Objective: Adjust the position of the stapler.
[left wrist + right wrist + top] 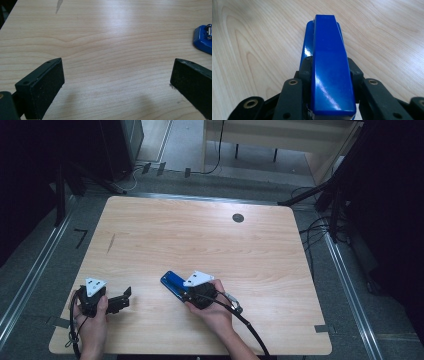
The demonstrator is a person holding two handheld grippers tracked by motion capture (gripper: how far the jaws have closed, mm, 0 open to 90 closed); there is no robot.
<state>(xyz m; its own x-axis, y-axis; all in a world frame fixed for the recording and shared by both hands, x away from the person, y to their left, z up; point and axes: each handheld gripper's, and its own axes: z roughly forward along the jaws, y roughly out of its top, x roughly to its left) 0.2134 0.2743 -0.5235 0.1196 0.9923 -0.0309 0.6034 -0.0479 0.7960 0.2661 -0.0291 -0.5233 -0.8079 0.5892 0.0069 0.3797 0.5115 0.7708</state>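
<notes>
Pale wood-grain tabletop under a soft overhead glare, grey floor and cables around it, and the work sits near the person's edge of the table. Right hand comes in low, and the right gripper has its black jaws clamped on either flank of a glossy blue plastic stapler. In the right gripper view the jaws press against the stapler's body from both sides, gripping the rear half, so the long nose sticks out ahead over the wood. That looks like a sensible hold: squeezing the narrow sides keeps the top arm free and stops the slick plastic twisting. From the high view the stapler lies angled toward the far left, its base seemingly on the table, just ahead of the hand.

Over on the other side, the left hand parks the left gripper well apart from the action, its jaws spread wide with nothing between them, bare wood showing through in the left gripper view. The blue stapler peeks in at that view's right edge, so this gripper seems aimed across the table, probably waiting to help.
</notes>
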